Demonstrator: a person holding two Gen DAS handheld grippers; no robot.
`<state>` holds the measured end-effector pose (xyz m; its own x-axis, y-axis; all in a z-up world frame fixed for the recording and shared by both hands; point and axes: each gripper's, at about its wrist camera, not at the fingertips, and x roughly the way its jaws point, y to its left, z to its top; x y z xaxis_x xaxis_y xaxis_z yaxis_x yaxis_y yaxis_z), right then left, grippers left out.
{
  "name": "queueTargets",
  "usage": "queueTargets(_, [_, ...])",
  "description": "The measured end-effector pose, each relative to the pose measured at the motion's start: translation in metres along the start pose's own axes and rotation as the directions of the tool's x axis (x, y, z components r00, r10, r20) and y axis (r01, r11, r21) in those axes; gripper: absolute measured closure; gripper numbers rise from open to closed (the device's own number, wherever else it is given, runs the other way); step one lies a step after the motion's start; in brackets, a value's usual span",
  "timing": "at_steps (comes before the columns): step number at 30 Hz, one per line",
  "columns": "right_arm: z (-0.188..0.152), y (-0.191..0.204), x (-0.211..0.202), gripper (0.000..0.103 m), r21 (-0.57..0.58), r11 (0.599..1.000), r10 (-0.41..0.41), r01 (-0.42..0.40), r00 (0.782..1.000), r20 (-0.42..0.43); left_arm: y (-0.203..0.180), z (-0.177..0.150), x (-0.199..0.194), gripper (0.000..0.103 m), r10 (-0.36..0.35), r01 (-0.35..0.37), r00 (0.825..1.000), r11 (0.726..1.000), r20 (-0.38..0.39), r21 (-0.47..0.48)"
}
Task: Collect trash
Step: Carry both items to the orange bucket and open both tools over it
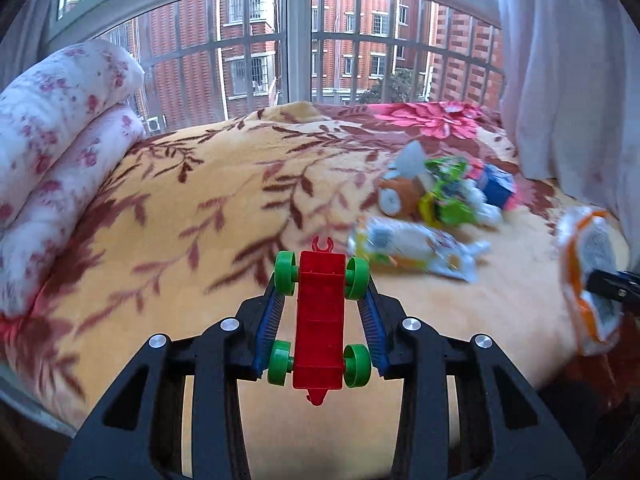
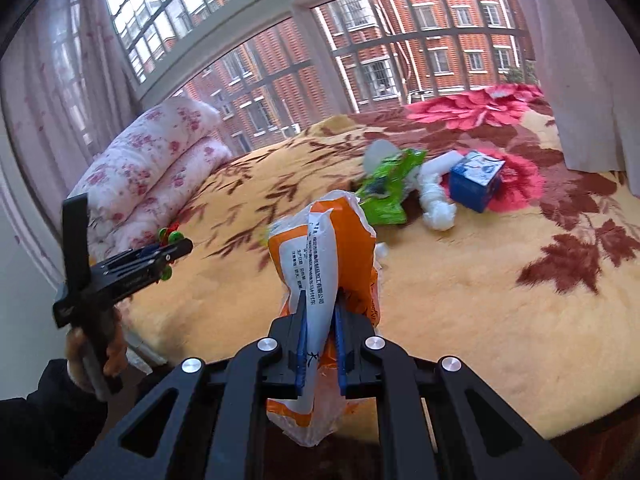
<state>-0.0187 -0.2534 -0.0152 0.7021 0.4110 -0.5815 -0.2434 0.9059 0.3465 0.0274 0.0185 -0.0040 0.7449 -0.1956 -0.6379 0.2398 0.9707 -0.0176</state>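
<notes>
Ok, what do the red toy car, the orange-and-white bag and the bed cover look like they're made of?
Red toy car, held in the left gripper: hard moulded plastic, glossy, with sharp edges and green wheels.
Orange-and-white bag, pinched in the right gripper: thin printed plastic film, probably, since it crumples and shines.
Bed cover: plush fleece, apparently; it looks matte and fuzzy.

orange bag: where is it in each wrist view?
Left wrist: orange bag at far right edge, above the blanket, pinched by the right gripper.
Right wrist: bag at centre, upright between the gripper's pads.
Shared landmark: blue box beside the green wrapper.
</notes>
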Motion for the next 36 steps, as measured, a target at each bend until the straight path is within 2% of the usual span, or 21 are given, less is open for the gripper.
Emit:
queueTargets(7, [-0.04, 0.04, -0.026, 0.092, -0.054, 0.998, 0.021, -0.023, 0.999, -0.035, -0.025, -0.056, -0.049, 0.066, -0.006, 0.005, 1.0, 0.999, -0.022, -0.042])
queueTargets(15, [-0.104, 0.066, -0.034, 0.092, -0.08, 0.996, 0.016, -0.028, 0.989, -0.146, -0.047, -0.12, -0.06, 0.066, -0.072, 0.068, 0.991, 0.997, -0.116, -0.043])
queueTargets(21, [-0.15, 0.062, -0.013, 0.092, -0.059, 0.998, -0.016, 0.002, 0.969, -0.247, -0.06, -0.17, -0.037, 0.066, -0.101, 0.099, 0.965, 0.995, -0.241, -0.021])
queueTargets(29, [-0.182, 0.047, 0.024, 0.092, -0.006, 1.0, -0.012, 0.01, 0.933, -0.361, -0.06, -0.208, 0.0, 0.066, -0.129, 0.117, 0.911, 0.992, -0.392, -0.054])
queueTargets(36, [-0.188, 0.038, 0.043, 0.091, 0.011, 1.0, -0.009, 0.015, 0.913, -0.407, -0.057, -0.215, 0.01, 0.066, -0.122, 0.105, 0.898, 0.992, -0.423, -0.064])
